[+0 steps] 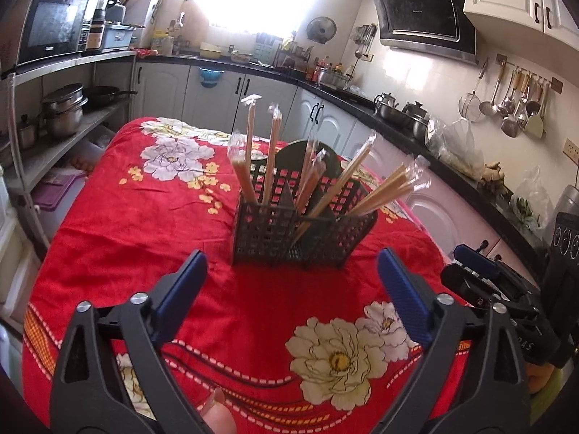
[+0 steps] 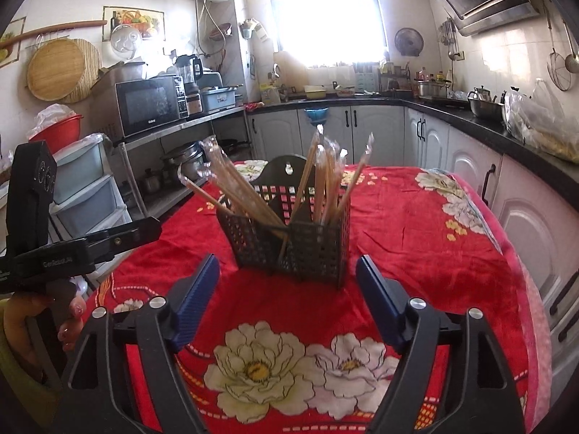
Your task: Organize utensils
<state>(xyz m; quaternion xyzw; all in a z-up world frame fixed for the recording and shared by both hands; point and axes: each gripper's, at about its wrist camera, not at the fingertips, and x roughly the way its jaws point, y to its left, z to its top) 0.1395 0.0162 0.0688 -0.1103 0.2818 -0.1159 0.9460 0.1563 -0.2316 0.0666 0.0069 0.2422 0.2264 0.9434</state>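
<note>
Kitchen tabletop [image 1: 144, 253] under red floral cloth. Black lattice caddy [image 1: 289, 238] at centre, crammed with wrapped chopsticks [image 1: 269, 152] fanning toward 12 and 2 o'clock. Left claw [image 1: 293, 289] and right claw [image 2: 287, 300] both spread, empty. Probably light, stiff, slippery in film; best pinched mid-shaft.

Surface [image 1: 144, 224] draped in plush red floral cloth. Holder [image 1: 275, 231] moulded in matt dark perforated plastic. Chopsticks [image 1: 269, 155] pale wood, sheathed in glossy clear film. Gripper pads [image 1: 401, 289] ribbed blue.
</note>
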